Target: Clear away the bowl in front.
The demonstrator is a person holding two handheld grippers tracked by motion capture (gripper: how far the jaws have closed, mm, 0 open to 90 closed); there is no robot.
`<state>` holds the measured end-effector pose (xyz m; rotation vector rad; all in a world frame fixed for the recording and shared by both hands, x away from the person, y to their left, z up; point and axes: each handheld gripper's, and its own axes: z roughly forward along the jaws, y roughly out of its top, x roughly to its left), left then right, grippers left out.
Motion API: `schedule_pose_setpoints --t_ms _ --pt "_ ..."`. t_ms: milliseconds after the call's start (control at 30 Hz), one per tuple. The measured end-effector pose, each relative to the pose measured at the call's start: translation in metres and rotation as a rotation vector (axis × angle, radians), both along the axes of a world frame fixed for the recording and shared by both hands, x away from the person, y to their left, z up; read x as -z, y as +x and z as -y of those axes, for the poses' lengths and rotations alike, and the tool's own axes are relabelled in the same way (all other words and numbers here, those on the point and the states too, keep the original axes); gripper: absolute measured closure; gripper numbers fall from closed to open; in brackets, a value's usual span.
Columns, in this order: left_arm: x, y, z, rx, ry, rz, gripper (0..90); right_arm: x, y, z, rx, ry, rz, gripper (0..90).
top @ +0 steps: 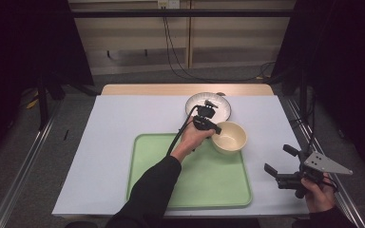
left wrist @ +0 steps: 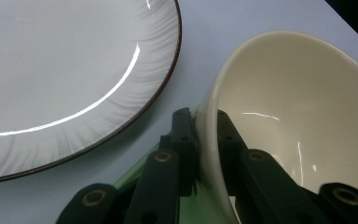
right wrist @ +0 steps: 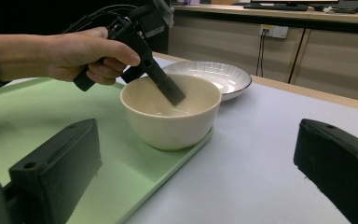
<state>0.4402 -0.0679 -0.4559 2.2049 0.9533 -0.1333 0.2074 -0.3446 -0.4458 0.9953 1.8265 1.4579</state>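
Note:
A cream bowl [top: 229, 137] [right wrist: 170, 121] stands on the far right corner of a green tray [top: 190, 185]. My left gripper [top: 215, 129] [left wrist: 201, 116] is shut on the bowl's near-left rim [left wrist: 205, 140], with one jaw inside the bowl and one outside. The right gripper view shows the inner jaw reaching down into the bowl from a person's hand [right wrist: 74, 56]. My right gripper [top: 278, 159] [right wrist: 198, 161] is held open over the table's right front part, apart from the bowl, with nothing between its jaws.
A white plate with a dark rim [top: 221, 107] [left wrist: 65, 60] [right wrist: 214, 74] lies just behind the bowl on the pale table cover [top: 114, 137]. The tray's rim [right wrist: 168, 165] runs beside the bowl. The table's right edge is close to my right hand.

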Motion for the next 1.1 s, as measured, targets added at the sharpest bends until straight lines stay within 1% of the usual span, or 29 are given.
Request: schedule_pose_setpoints --t_ms 33,67,133,233,267,333,367,400,433,467,500,533,600,633,667,700,733,767,833,900,933,967,1000,1067,1100 --pt "-0.0004 0.0006 -0.001 0.019 0.015 0.008 82.2 -0.0001 -0.0001 0.0001 0.003 0.002 -0.003 0.0" --pt "0.0001 0.0004 -0.0007 0.017 0.01 0.015 82.2 -0.0001 0.0 0.0004 0.002 0.004 -0.002 0.0" --pt "-0.0004 -0.0002 -0.0002 0.018 0.021 0.021 82.2 0.0 0.0001 0.0004 0.001 0.006 -0.003 0.0" --pt "0.0001 -0.001 0.0001 0.027 0.014 0.03 81.7 0.0 0.0001 0.0001 0.001 0.003 -0.005 0.0" --pt "0.0003 -0.0008 -0.0001 0.037 0.013 0.044 81.4 0.0 0.0001 0.0002 0.001 0.003 -0.005 0.1" --pt "0.0015 -0.001 0.0002 0.046 0.02 0.058 79.3 0.0001 -0.0001 0.0004 0.001 0.004 -0.007 0.0" --pt "0.0016 -0.0006 -0.0002 0.047 0.018 0.058 78.0 0.0001 0.0001 0.0007 0.0 0.003 -0.005 0.0" --pt "0.0016 -0.0014 0.0006 0.036 0.0 0.061 77.6 0.0001 0.0002 0.0004 0.006 0.007 -0.004 0.0" --pt "0.0007 -0.0011 -0.0011 0.054 0.01 0.078 76.3 0.0 0.0002 0.0006 0.007 0.007 -0.003 0.0" --pt "0.0002 -0.0013 -0.0014 0.053 0.004 0.084 75.0 0.0001 0.0003 0.0005 0.004 0.008 -0.002 0.0" --pt "-0.0004 -0.0012 -0.0018 0.058 0.009 0.088 73.6 0.0 0.0002 0.0006 0.002 0.006 -0.003 0.0" --pt "-0.0005 -0.0017 -0.0015 0.051 0.012 0.095 70.7 0.0 0.0001 0.0002 0.002 0.011 -0.005 0.0" --pt "-0.0008 -0.002 -0.0024 0.063 0.001 0.114 67.5 0.0 0.0 0.0005 0.001 0.003 -0.004 0.0" --pt "-0.0004 -0.0035 -0.0014 0.051 -0.006 0.128 65.3 -0.0001 0.0001 0.0003 0.0 0.006 -0.002 0.0" --pt "-0.0012 -0.0036 -0.0022 0.058 -0.004 0.131 62.9 -0.0001 0.0001 0.0004 0.0 0.006 -0.001 0.0" --pt "-0.0009 -0.0046 -0.0015 0.049 -0.012 0.145 61.0 -0.0001 0.0001 0.0005 0.0 0.006 -0.003 0.0" --pt "-0.0015 -0.0046 -0.0022 0.061 -0.004 0.151 59.0 0.0 0.0002 0.0006 0.0 0.005 -0.003 0.0" --pt "-0.0017 -0.0049 -0.0022 0.061 -0.009 0.153 57.0 0.0001 0.0003 0.0005 -0.001 0.005 -0.001 0.0" --pt "-0.0015 -0.0046 -0.0024 0.056 -0.009 0.162 49.9 0.0 0.0002 0.0005 0.0 0.004 -0.004 0.0" --pt "-0.0011 -0.006 -0.0011 0.043 -0.016 0.174 45.1 0.0001 0.0001 0.0004 0.0 0.002 -0.005 0.0" --pt "-0.0018 -0.0057 -0.0017 0.05 -0.026 0.166 41.2 0.0 0.0 0.0004 0.0 0.004 -0.004 0.0" --pt "-0.0032 -0.0061 -0.0023 0.057 -0.016 0.173 36.5 -0.0001 0.0002 0.0005 -0.002 0.006 -0.001 0.0" --pt "-0.0038 -0.0072 -0.0017 0.048 -0.031 0.182 33.1 -0.0001 0.0002 0.0004 0.001 0.009 0.0 0.0" --pt "-0.0051 -0.008 -0.0015 0.04 -0.028 0.182 23.9 0.0 0.0002 0.0006 -0.001 0.005 0.0 0.0" --pt "-0.0053 -0.0078 -0.0023 0.042 -0.032 0.182 21.4 -0.0001 0.0001 0.0006 0.0 0.006 0.001 0.0"
